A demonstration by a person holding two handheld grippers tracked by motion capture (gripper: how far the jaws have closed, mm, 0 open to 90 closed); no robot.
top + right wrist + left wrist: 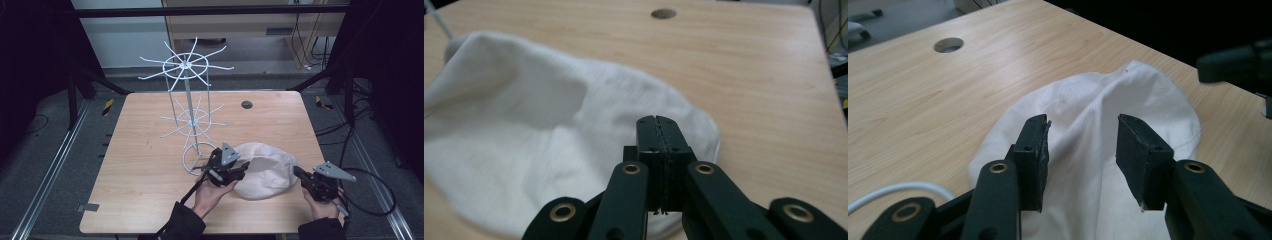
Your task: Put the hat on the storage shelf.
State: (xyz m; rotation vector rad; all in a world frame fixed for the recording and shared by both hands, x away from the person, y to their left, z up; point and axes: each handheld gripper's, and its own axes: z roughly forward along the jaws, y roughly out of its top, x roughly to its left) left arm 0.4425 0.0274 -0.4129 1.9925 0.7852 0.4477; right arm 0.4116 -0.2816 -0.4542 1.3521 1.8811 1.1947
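Two grippers flanking white cap (265, 170), table (150, 150) edge near

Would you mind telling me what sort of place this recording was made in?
Probably a lab recording station, not a home: a bare wooden table stands in a dark metal frame, loose cables run along the back wall, and hazard tape marks the floor.

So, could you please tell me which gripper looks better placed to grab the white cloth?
Probably the left gripper: its fingers stand open over a raised fold of the white cloth. The right gripper is shut at the cloth's edge and would need opening first.
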